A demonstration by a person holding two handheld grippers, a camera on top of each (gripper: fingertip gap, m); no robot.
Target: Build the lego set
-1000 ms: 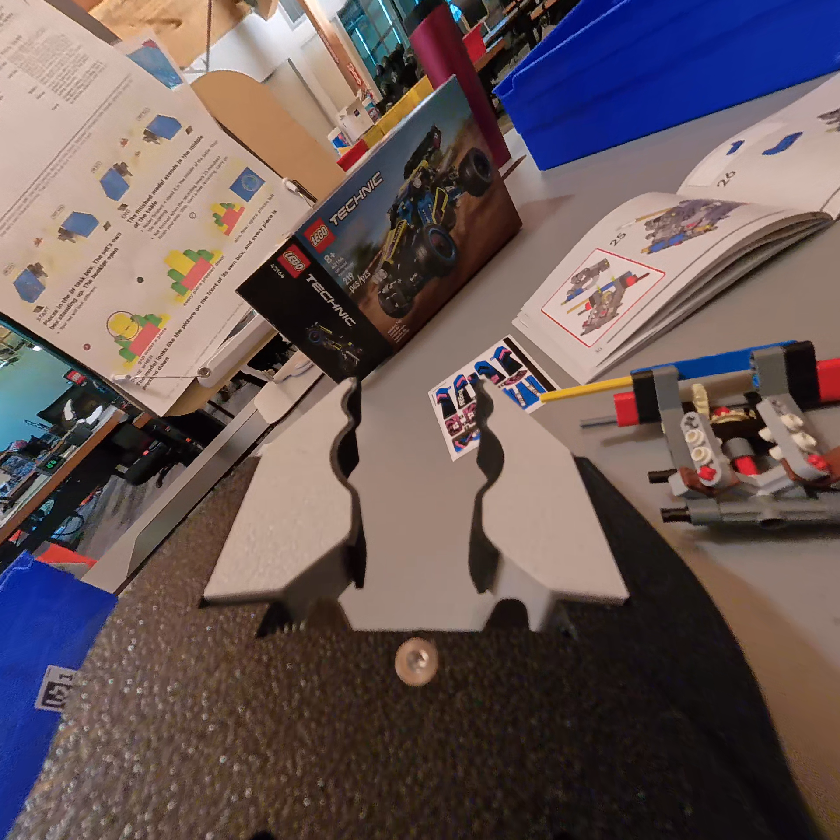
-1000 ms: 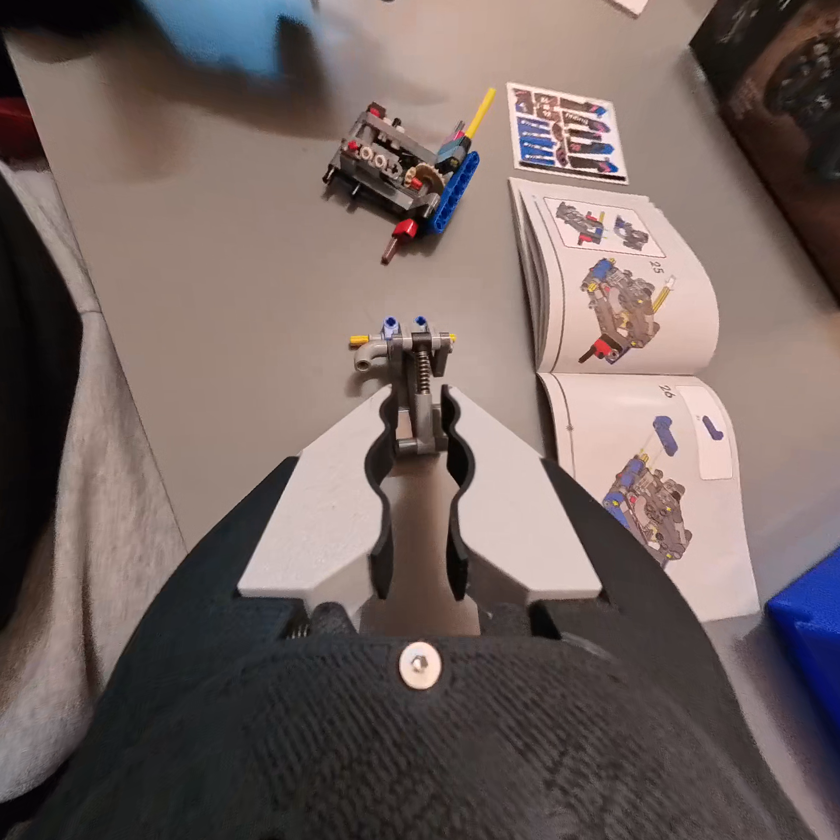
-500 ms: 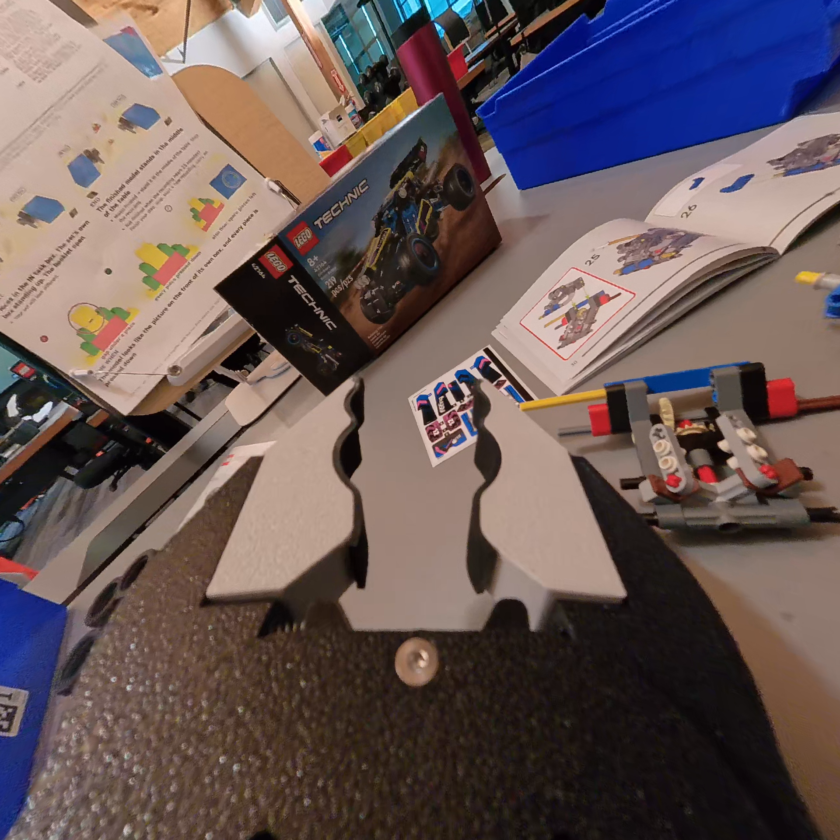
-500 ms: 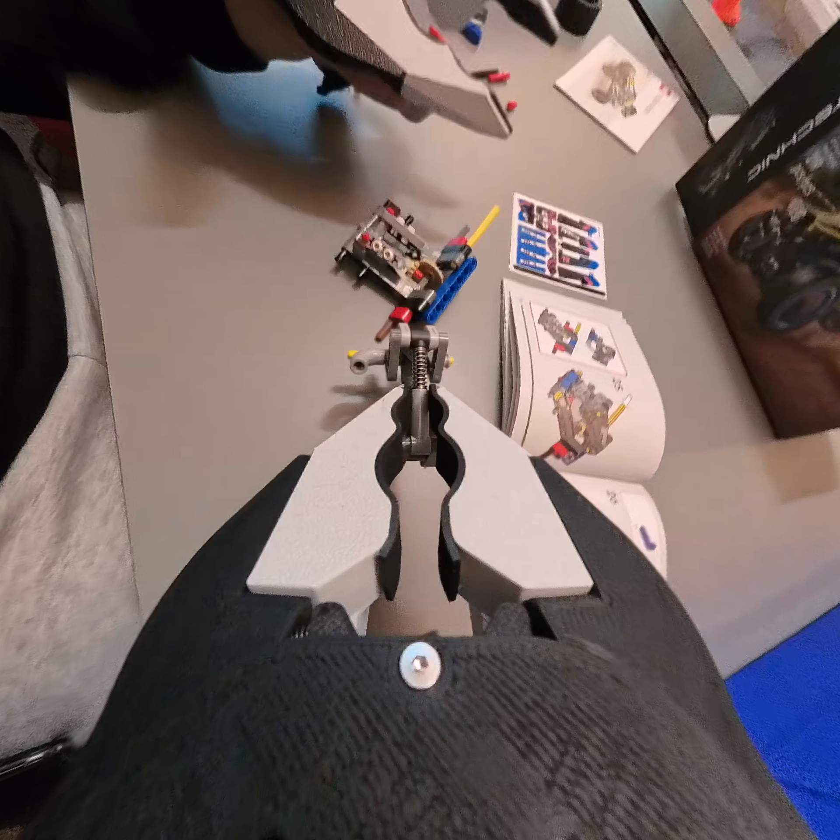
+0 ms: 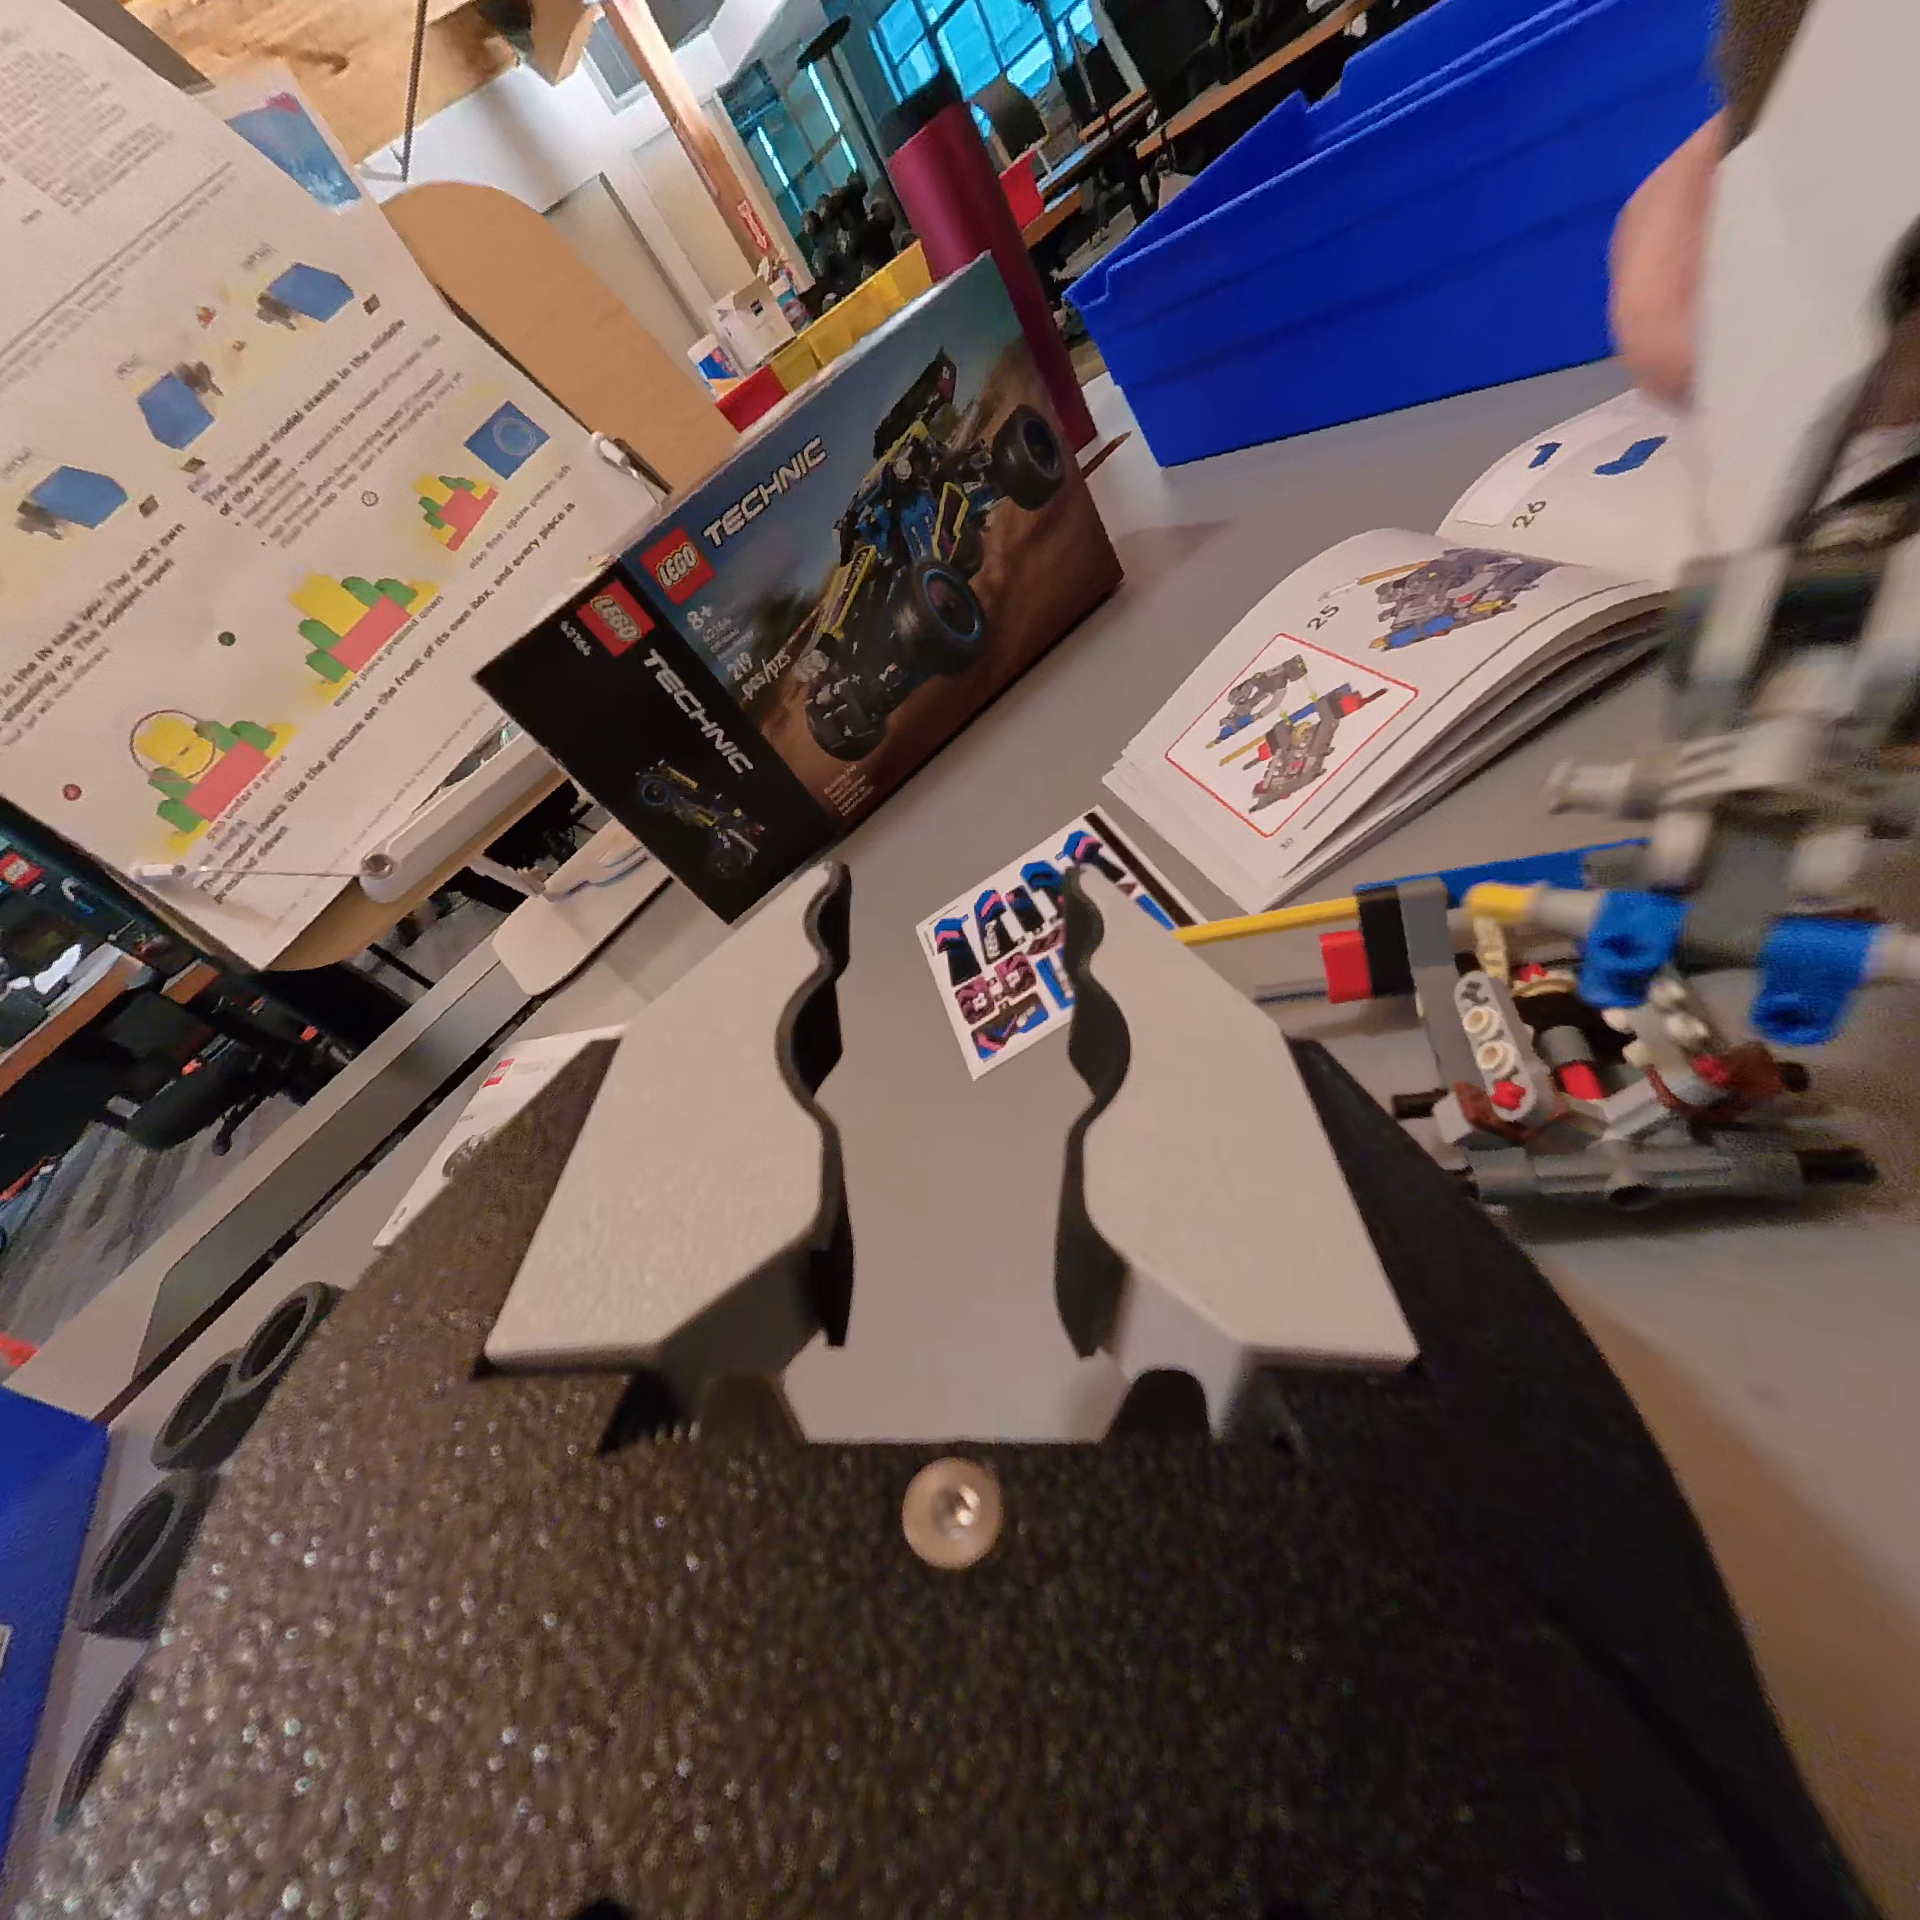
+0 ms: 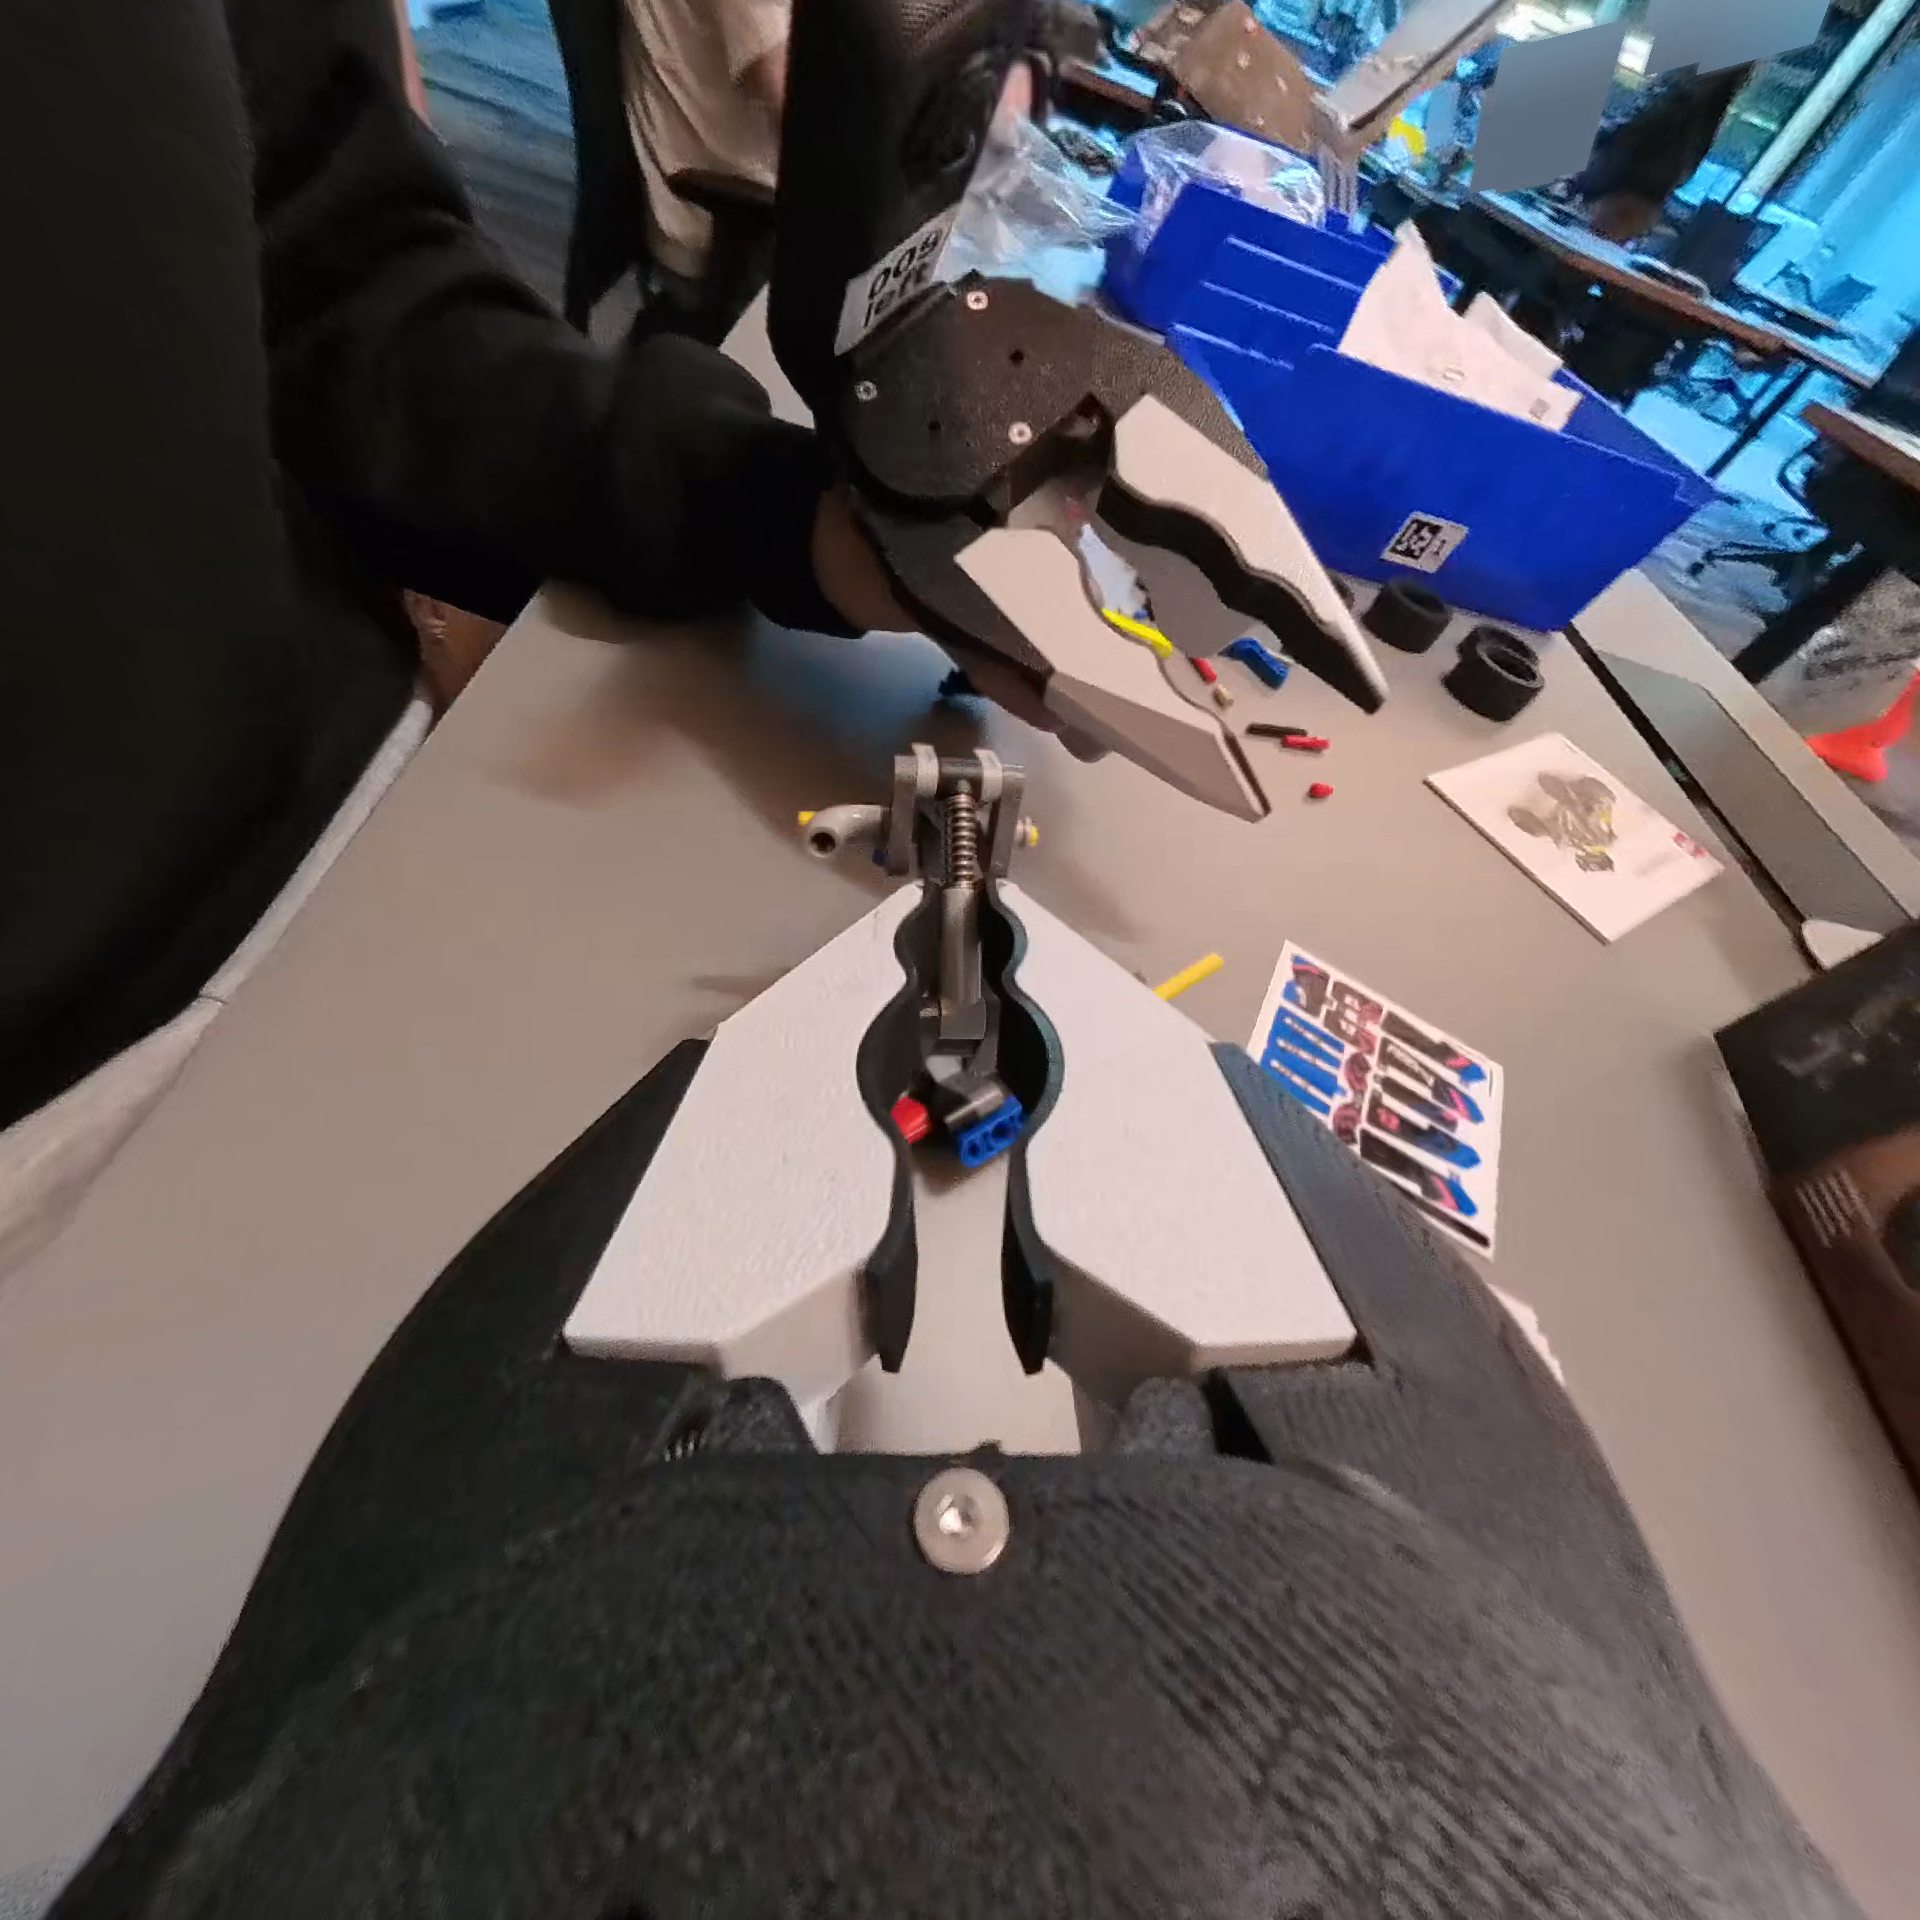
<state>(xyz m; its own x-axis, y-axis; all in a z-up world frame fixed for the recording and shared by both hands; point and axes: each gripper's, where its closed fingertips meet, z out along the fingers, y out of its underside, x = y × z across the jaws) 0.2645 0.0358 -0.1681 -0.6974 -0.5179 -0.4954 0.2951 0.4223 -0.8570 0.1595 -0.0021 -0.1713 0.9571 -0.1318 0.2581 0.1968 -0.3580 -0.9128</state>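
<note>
My right gripper [image 6: 956, 914] is shut on a grey shock-absorber sub-assembly [image 6: 956, 821] with a spring, and holds it above the table. Through the gap between its fingers I see red and blue parts of the chassis assembly [image 6: 971, 1122] below. In the left wrist view the chassis [image 5: 1558, 1070] lies on the table at the right. The blurred right gripper [image 5: 1797, 582] holds the sub-assembly [image 5: 1714, 779], with its blue pins, just above the chassis. My left gripper [image 5: 951, 904] is open and empty, to the left of the chassis. It also shows in the right wrist view [image 6: 1309, 753].
An open instruction booklet [image 5: 1403, 665], a sticker sheet [image 5: 1018, 966] and the set's box [image 5: 831, 644] lie beyond the chassis. Blue bins [image 6: 1455, 457], tyres [image 6: 1496, 675], a leaflet [image 6: 1569, 831] and small loose parts [image 6: 1283, 740] are on the grey table [image 6: 520, 1039].
My right gripper has lifted the sub-assembly off the table and carried it over the chassis, tilting up. My left gripper has stayed open, shifting slightly beside the chassis.
</note>
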